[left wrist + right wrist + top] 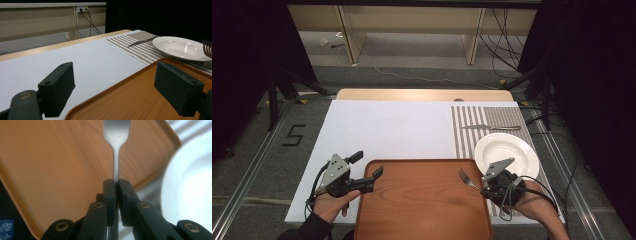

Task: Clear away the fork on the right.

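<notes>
Wooden and reddish-brown, a tray (pixel 422 200) is lying at the near edge of a white-covered table (pixel 382 130), between a person's two hand-held grippers. The right gripper (pixel 484 189) is pinching a metal fork (pixel 468 179) by its handle, jaws closed tight, so the tines are jutting out over the tray's right side. A white plate (pixel 507 152) is sitting just beside it on a striped placemat (pixel 467 135), with a knife (pixel 492 128) lying beyond the plate, which suggests a place setting is being laid. The left gripper (pixel 371 174) is resting with jaws spread apart, straddling the tray's left rim, probably readying to steady it.
</notes>
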Tool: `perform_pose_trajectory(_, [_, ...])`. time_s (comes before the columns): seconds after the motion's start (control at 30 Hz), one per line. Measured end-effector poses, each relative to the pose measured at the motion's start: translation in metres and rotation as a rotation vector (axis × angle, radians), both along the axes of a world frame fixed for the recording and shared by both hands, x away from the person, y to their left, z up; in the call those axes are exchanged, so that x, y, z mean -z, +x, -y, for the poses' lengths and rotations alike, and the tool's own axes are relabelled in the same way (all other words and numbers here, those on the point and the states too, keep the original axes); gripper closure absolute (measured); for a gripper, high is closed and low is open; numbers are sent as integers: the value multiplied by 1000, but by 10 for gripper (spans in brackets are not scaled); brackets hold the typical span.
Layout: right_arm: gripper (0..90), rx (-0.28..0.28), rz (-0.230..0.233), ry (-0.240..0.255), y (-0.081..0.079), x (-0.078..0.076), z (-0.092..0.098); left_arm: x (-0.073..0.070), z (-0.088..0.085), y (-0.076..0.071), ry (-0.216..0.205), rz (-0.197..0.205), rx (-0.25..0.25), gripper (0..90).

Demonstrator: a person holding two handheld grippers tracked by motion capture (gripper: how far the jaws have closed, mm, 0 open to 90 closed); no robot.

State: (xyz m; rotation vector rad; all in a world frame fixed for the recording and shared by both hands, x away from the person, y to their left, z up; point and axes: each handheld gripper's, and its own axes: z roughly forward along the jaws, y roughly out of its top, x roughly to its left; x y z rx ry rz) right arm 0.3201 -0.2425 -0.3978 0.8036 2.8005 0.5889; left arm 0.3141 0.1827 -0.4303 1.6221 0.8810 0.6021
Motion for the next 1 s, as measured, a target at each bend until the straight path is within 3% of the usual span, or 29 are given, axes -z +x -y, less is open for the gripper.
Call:
perform_pose_trajectory(0.33, [848, -18, -37, 33, 10, 3, -23, 0, 0, 0, -3, 3, 0, 163])
perform_pose_trajectory(0.77, [848, -36, -83, 57, 11, 7, -46, -1, 0, 0, -3, 3, 1, 162])
perform_pose_trajectory(1.0, [848, -63, -102, 38, 8, 14, -56, -1, 0, 0, -4, 4, 1, 162])
